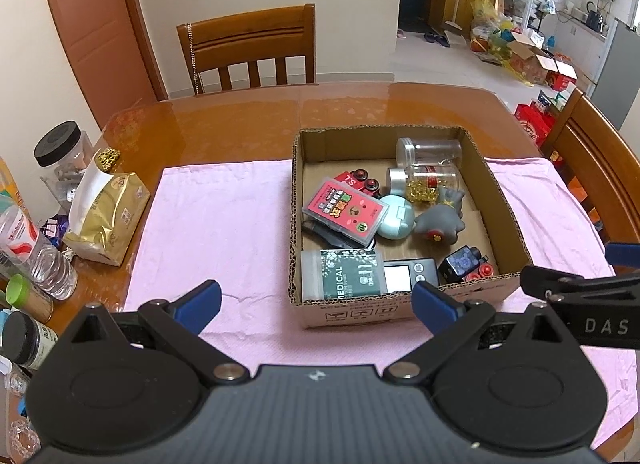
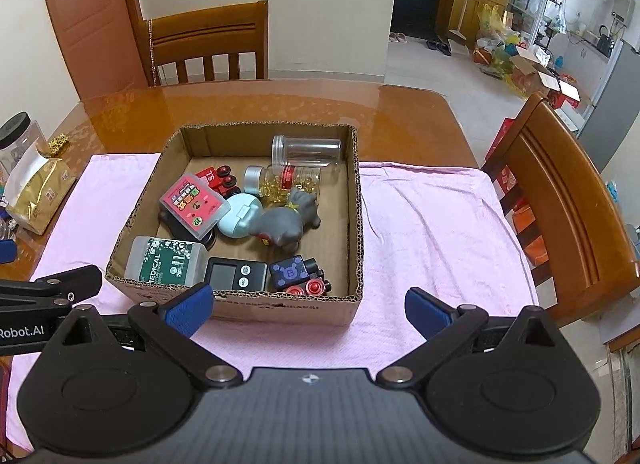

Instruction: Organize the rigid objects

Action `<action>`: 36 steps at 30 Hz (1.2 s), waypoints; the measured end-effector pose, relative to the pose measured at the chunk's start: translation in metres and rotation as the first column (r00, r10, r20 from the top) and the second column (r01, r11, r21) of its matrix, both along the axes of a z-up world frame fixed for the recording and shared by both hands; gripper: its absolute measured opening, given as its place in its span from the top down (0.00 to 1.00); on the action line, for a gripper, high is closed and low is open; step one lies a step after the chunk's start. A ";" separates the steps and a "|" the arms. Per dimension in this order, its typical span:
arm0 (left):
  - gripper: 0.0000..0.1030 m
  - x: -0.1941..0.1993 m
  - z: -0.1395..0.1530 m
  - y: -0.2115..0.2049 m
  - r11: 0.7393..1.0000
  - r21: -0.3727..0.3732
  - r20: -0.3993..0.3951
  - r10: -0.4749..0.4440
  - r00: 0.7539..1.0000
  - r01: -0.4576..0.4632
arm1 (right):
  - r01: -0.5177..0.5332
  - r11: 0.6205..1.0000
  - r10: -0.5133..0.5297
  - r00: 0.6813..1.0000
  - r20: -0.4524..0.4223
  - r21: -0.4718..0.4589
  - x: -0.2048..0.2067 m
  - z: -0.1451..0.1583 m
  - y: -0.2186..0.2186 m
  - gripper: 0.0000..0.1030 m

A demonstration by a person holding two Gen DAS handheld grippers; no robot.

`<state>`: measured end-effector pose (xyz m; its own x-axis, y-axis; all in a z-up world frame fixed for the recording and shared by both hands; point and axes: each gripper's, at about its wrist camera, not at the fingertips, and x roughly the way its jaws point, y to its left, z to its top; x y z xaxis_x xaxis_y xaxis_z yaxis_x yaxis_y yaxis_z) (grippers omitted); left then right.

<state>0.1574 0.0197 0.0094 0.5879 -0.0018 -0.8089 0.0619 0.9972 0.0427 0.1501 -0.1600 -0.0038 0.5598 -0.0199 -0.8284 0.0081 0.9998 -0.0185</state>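
Beyond both spread hand-held grippers (image 1: 316, 302), filled box (image 1: 496, 199).

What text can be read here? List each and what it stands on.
"MEDICAL": green-labelled tub in the cardboard box.
"TS": red toy car.
"DAS": right gripper arm.
"Robot.AI": left gripper arm.
Pink card case, gold bag, bottle print: too small to read.
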 end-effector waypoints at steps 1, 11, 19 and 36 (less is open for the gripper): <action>0.02 0.000 0.000 0.000 1.000 0.000 -0.001 -0.001 1.000 0.001 | -0.001 1.000 0.001 1.000 0.001 0.000 0.000 0.000 0.000 0.00; 0.02 0.000 0.001 0.001 1.000 -0.001 -0.004 0.001 1.000 -0.001 | 0.012 1.000 -0.012 1.000 0.018 0.005 -0.002 0.004 -0.001 0.00; 0.02 -0.001 0.001 0.002 1.000 -0.001 -0.005 0.005 1.000 -0.005 | 0.016 1.000 -0.016 1.000 0.019 0.003 -0.002 0.005 -0.001 0.00; 0.02 -0.002 0.000 0.001 1.000 0.011 -0.012 0.005 1.000 -0.005 | 0.007 1.000 -0.007 1.000 0.017 0.000 -0.004 0.006 0.003 0.00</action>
<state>0.1559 0.0207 0.0098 0.5782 0.0101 -0.8158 0.0574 0.9969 0.0531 0.1462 -0.1567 0.0021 0.5739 -0.0236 -0.8186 0.0152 0.9997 -0.0182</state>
